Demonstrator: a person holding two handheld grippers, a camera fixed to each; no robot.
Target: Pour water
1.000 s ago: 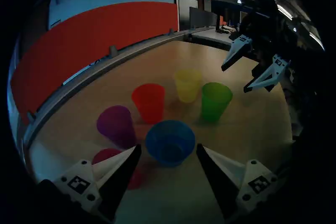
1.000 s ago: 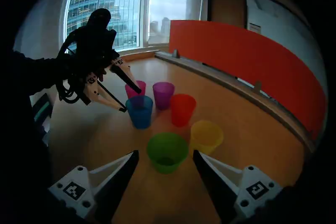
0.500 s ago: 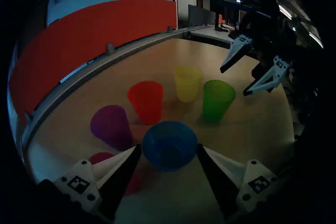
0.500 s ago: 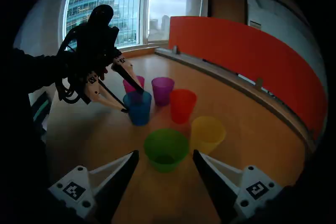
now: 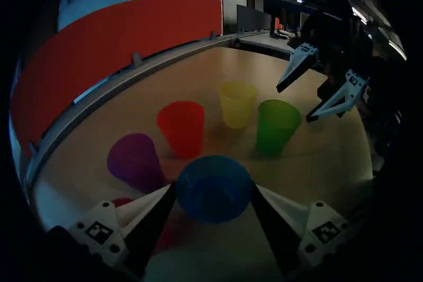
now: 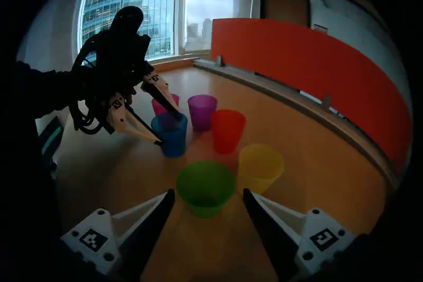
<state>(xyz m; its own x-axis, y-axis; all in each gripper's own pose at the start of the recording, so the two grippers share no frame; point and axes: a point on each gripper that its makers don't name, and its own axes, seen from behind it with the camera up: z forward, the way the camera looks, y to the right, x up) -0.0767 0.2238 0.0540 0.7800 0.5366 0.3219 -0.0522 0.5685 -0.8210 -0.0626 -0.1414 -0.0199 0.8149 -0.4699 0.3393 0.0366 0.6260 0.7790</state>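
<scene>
While flanked by the parted fingers of the left gripper, the upright blue cup is not yet clamped.
Right gripper: parted, beyond the blue cup.

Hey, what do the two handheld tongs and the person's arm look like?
The left tongs and right tongs each have two white wedge-shaped fingers with black inner faces, tapering to points, each bearing a square black-and-white marker. Seen from the right gripper view, the left tongs' body is black with looped dark cables, on an arm in a dark sleeve.
</scene>
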